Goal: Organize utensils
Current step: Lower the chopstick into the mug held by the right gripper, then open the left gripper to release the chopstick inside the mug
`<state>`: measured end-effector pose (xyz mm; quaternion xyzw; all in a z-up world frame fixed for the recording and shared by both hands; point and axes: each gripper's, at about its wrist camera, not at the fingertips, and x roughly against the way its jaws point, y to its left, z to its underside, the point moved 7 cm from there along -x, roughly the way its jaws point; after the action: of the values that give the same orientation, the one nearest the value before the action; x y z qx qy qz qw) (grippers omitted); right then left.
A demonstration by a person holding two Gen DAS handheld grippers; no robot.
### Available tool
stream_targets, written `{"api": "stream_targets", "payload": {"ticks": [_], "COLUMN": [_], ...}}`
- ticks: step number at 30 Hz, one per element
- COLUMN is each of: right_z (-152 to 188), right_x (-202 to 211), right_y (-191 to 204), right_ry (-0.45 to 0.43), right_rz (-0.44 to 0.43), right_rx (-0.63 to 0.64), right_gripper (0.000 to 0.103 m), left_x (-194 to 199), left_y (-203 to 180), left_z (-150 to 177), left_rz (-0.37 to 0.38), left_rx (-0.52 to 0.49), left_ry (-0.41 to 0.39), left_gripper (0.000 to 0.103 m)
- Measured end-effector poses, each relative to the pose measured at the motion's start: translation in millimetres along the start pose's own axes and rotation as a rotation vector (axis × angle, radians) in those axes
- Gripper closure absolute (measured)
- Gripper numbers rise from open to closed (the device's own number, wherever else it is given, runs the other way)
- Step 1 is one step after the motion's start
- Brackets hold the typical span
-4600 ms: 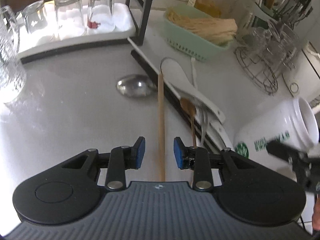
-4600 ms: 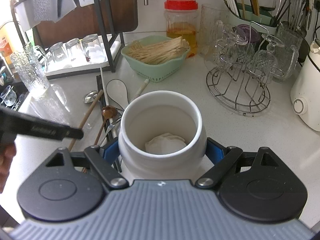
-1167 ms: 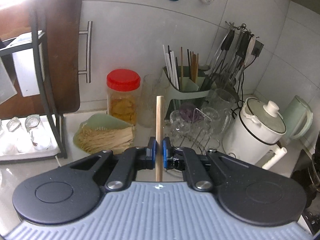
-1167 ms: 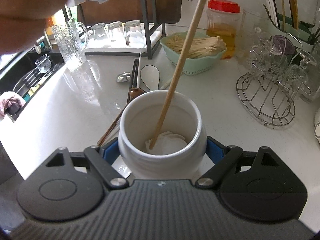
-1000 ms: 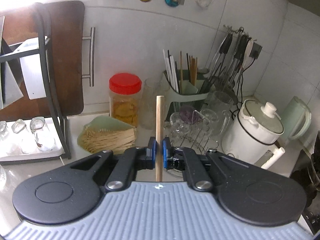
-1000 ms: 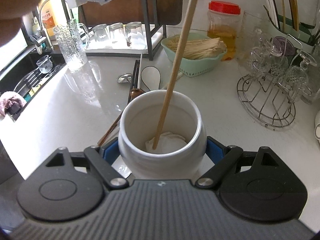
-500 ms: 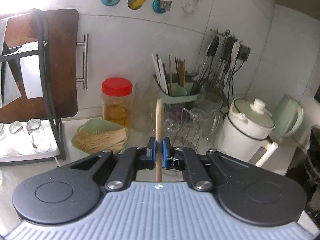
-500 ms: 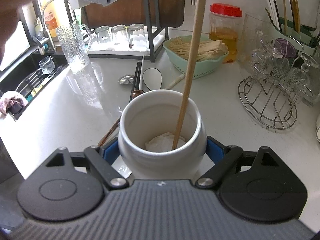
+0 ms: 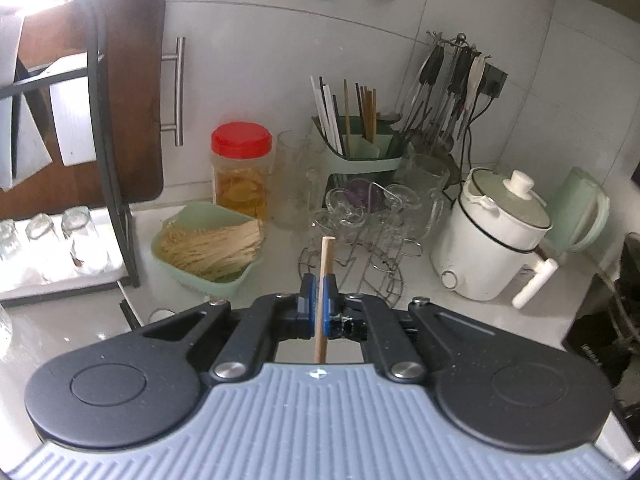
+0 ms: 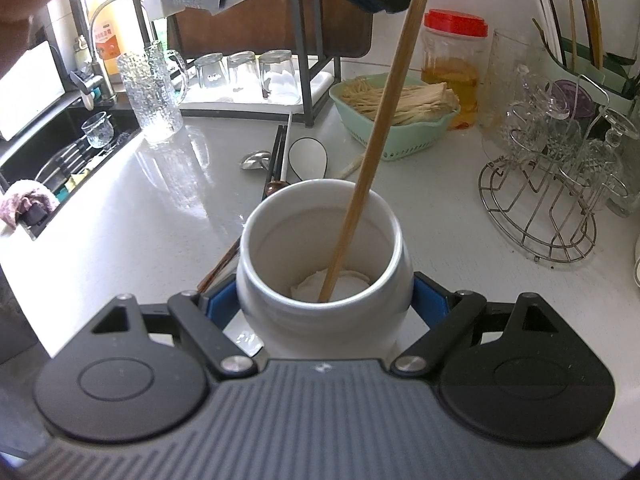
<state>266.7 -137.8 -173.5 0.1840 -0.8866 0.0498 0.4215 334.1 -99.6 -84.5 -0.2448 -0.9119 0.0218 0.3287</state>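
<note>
Left wrist view: left gripper [image 9: 319, 300] is clamping its jaws tight on a wooden stick [image 9: 322, 280], blue pads pressing both sides, stick standing roughly upright with its top end poking just past the jaws. Beyond it, far side of the surface [image 9: 280, 248]: green basket of noodles [image 9: 208, 252] at left, red-lidded jar [image 9: 241, 172] behind it, wire glass rack [image 9: 360, 248] in the middle, white cooker [image 9: 492, 240] at right, green chopstick holder [image 9: 360, 152] against the wall. Right wrist view: right gripper [image 10: 324, 304] is gripping a white ceramic jar [image 10: 324, 280], jaws set wide and closed against its two sides. The stick is leaning into the jar's open mouth, lower end resting down inside near the white paper at the bottom, upper end tilting far-right up to the left gripper at the top edge. Still lying on the surface just beyond the jar: white spoon [image 10: 308, 158], metal spoon [image 10: 254, 159], black chopsticks [image 10: 275, 156].
</note>
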Motion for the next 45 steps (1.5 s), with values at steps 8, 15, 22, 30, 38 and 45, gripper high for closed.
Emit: {"api": "stream_targets", "payload": {"ticks": [8, 15, 22, 30, 38, 45], "right_z": [0, 0, 1, 1, 1, 2], "right_x": [0, 0, 0, 0, 0, 0], "right_y": [0, 0, 0, 0, 0, 0], "right_ry": [0.000, -0.002, -0.005, -0.008, -0.011, -0.013], "right_rz": [0.000, 0.003, 0.007, 0.004, -0.003, -0.004], "right_rx": [0.000, -0.005, -0.008, -0.002, 0.005, 0.005], "right_gripper": [0.012, 0.012, 0.012, 0.012, 0.012, 0.012], "left_x": [-14, -38, -23, 14, 27, 22], "left_y": [12, -2, -17, -28, -28, -20], "left_z": [3, -5, -30, -47, -45, -23], "left_rz": [0.043, 0.057, 0.052, 0.006, -0.012, -0.031], "left_rx": [0.101, 0.044, -0.029, -0.121, -0.122, -0.121], "left_ry": [0.081, 0.069, -0.038, -0.180, -0.251, -0.237], "left_gripper": [0.067, 0.085, 0.095, 0.095, 0.095, 0.095]}}
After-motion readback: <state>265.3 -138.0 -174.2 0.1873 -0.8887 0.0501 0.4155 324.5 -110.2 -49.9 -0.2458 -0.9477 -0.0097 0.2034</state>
